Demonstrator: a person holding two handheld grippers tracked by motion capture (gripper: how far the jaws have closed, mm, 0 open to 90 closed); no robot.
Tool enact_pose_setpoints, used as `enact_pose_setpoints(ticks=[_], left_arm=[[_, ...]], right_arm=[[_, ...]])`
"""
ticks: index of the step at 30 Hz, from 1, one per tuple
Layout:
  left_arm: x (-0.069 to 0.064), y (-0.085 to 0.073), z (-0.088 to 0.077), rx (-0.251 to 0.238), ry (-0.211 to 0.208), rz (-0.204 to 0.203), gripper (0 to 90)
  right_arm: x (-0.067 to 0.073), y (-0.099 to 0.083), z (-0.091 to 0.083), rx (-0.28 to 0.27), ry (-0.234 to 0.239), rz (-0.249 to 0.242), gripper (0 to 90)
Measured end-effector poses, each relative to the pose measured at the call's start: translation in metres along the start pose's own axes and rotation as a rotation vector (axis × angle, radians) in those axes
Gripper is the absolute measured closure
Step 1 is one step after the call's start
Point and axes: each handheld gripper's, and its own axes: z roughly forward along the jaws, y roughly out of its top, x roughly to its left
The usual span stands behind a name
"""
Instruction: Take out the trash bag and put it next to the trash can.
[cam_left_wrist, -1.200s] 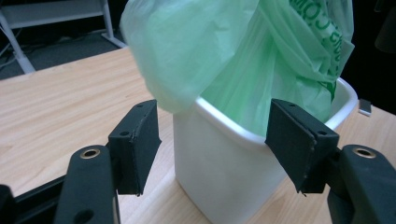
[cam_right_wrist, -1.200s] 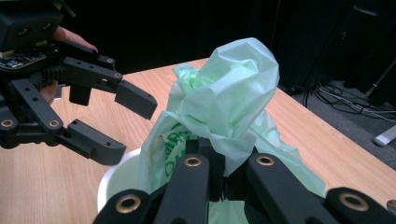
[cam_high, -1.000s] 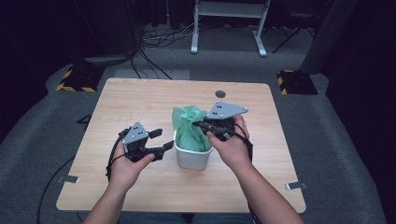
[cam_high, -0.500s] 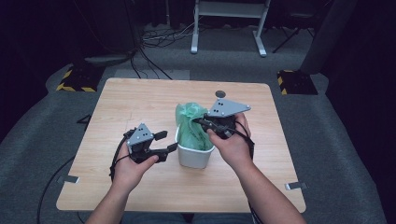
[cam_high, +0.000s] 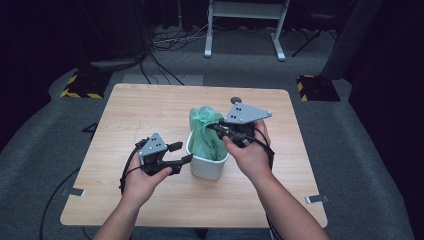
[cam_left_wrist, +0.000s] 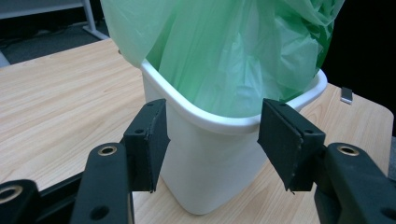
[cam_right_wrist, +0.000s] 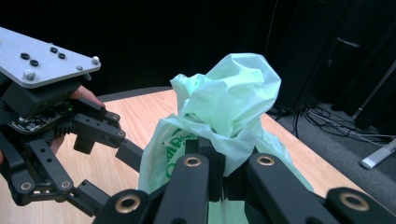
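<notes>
At mid-table, the right gripper (cam_high: 216, 127) pinches the green bag (cam_high: 204, 131) standing in the white bin (cam_high: 206, 165) — jaws clamped on its bunched top — while the left gripper (cam_high: 181, 152), jaws apart and just closing, flanks the bin's corner without touching it.

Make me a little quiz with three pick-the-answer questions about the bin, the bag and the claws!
1. Where is the white bin?
A. on the wooden table
B. on the floor
C. on a chair

2. What colour is the bag in the bin?
A. red
B. green
C. black

3. What is the right claw doing?
A. hanging open
B. pinching the bag
C. gripping the bin's rim

Answers:
1. A, the bin stands on the tabletop between the two hands.
2. B, pale green plastic rises out of the bin.
3. B, the right claw's jaws are shut on bunched bag plastic. The left claw has just been closing, its jaws either side of the bin's corner without touching.
</notes>
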Motion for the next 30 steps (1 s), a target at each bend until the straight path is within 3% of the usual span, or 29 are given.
enact_pose_setpoints(ticks=[15,24,30], left_arm=[[0.000,0.000,0.000,0.006,0.004,0.021,42.1],[0.001,-0.004,-0.003,0.008,-0.003,-0.002,41.4],[0.006,-0.009,-0.009,0.017,0.019,0.001,40.4]], right_arm=[[-0.003,0.013,-0.011,-0.040,-0.025,-0.018,90.0],[-0.006,0.021,-0.020,-0.076,-0.049,-0.022,90.0],[-0.007,0.027,-0.027,-0.104,-0.062,-0.027,90.0]])
